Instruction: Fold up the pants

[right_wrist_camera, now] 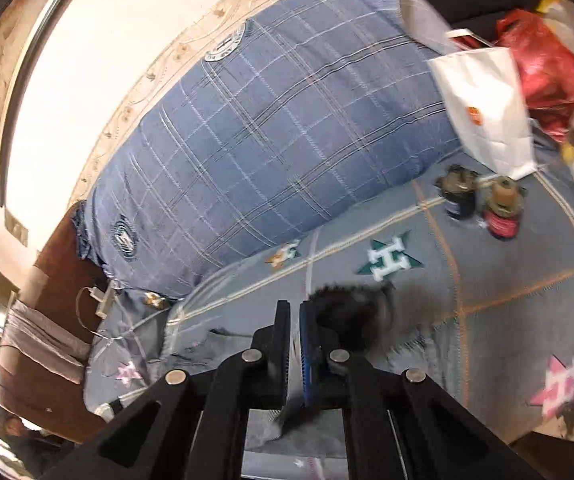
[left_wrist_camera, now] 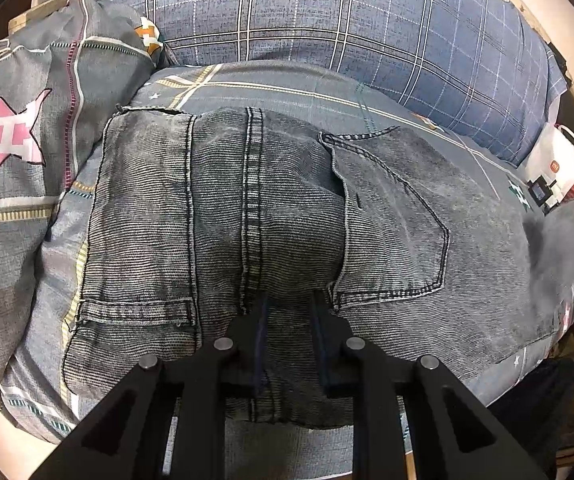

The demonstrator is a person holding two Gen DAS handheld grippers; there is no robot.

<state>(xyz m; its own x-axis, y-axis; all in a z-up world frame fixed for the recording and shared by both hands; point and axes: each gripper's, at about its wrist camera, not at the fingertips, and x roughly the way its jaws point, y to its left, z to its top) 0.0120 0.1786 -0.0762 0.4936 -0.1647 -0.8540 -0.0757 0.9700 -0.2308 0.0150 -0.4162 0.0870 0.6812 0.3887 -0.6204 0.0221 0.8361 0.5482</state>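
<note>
Left gripper: jaws a little apart, clamped on a fold of the jeans by the centre seam.
Right gripper: jaws pressed together on a thin grey strip of cloth; a blurred dark bunch of cloth sits just beside its right finger.
Jeans: spread seat-up on the star-print bedsheet, back pocket showing, near the blue plaid pillow.

Left wrist cam: close, steep down on jeans. Right wrist cam: higher, shallower. Shared: blue plaid pillow, white bag.
</note>
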